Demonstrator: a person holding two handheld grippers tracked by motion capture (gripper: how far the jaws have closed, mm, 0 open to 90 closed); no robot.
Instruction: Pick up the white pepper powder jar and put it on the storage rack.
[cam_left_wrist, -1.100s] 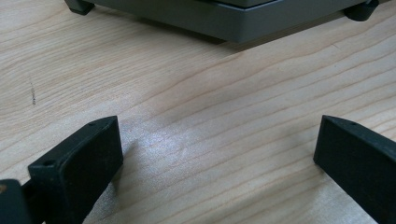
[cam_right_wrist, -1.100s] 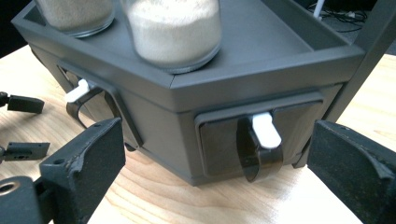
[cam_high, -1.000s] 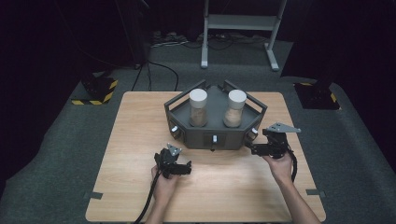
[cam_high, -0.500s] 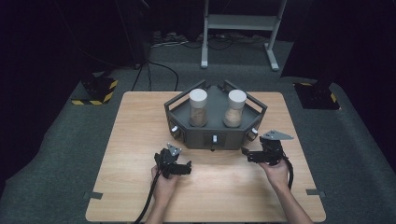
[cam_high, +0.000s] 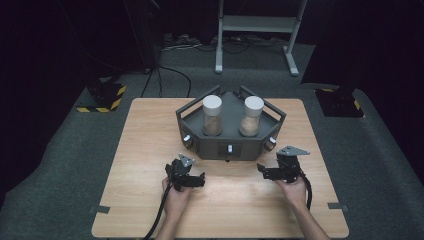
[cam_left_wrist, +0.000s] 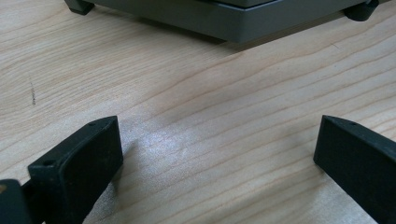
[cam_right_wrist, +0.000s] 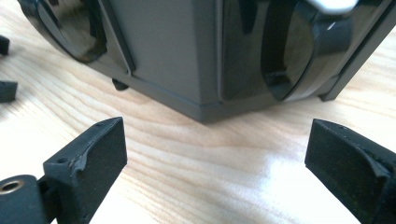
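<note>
A grey angular holder (cam_high: 230, 137) stands at the back middle of the wooden table (cam_high: 150, 150). In it are two clear jars with white lids, one on the left (cam_high: 212, 116) and one on the right (cam_high: 252, 117), both partly filled with brown material. My left gripper (cam_high: 197, 178) rests on the table in front of the holder's left side, open and empty (cam_left_wrist: 217, 140). My right gripper (cam_high: 264, 171) sits in front of the holder's right corner, open and empty (cam_right_wrist: 215, 140). It faces the holder's corner (cam_right_wrist: 205, 70), with a glossy black knob (cam_right_wrist: 303, 51) to the right of that corner.
Small knobs sit on the holder's front faces (cam_high: 187, 141) (cam_high: 271, 143). On the floor beyond the table are black-and-yellow striped blocks (cam_high: 102, 97), cables (cam_high: 165, 75) and a metal stand (cam_high: 257, 30). Bare wood (cam_high: 235, 200) lies between the two hands.
My right gripper has moved left and toward the person, from beside the holder's right corner to in front of it. The left gripper has stayed put.
</note>
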